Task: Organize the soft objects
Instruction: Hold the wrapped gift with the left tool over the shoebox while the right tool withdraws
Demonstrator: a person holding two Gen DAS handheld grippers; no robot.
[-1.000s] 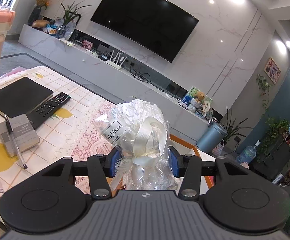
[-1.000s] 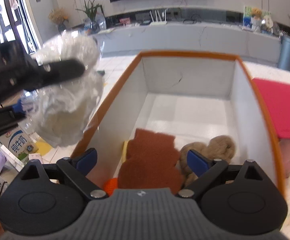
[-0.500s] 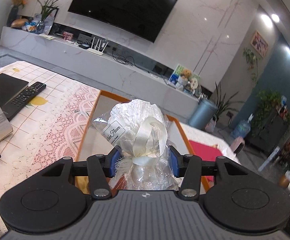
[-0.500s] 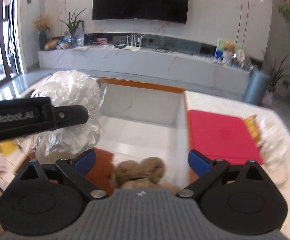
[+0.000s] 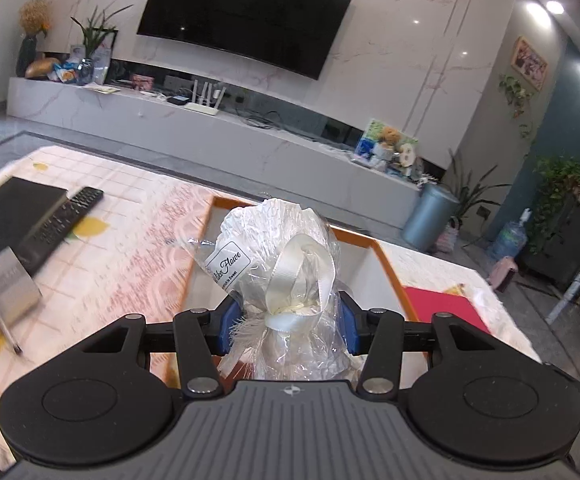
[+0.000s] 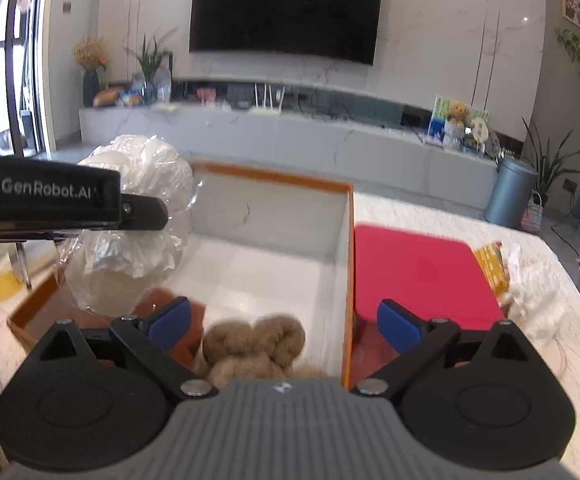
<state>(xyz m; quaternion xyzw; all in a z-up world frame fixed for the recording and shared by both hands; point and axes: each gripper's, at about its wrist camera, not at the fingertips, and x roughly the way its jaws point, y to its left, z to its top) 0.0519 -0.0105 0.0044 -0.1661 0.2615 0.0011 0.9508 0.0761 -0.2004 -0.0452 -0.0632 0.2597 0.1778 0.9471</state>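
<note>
Left claw [image 5: 286, 322]: pinching the wrapped flower gift [image 5: 280, 264] at its tied neck; both blue pads press on the crinkly plastic
Right claw [image 6: 284, 330]: spread wide, with nothing between the pads
Gift: held up in the air, over the left rim of the box [image 6: 274, 184]; the white bow [image 5: 302, 280] and a small tag face the camera; it is not inside yet
Box: white inside with an orange rim, standing on the table [image 5: 130, 240] toward the far edge; a fuzzy brown toy [image 6: 250, 344] and a brown cloth [image 6: 194, 320] lie at its near end; the far end is bare
Done so far: I think some soft things are already put away, as the toy and cloth are in the box
Left to do: the gift needs to go down into the box and be let go; a white fluffy thing [image 6: 538, 304] sits near the table's right edge, past the red pad [image 6: 422, 268], and may need packing too
Left hand pose: claw tips forward and a little down, coming at the box from the left side
Right hand pose: claw tips a little down over the box's near right corner, close to the toy, touching nothing
</note>
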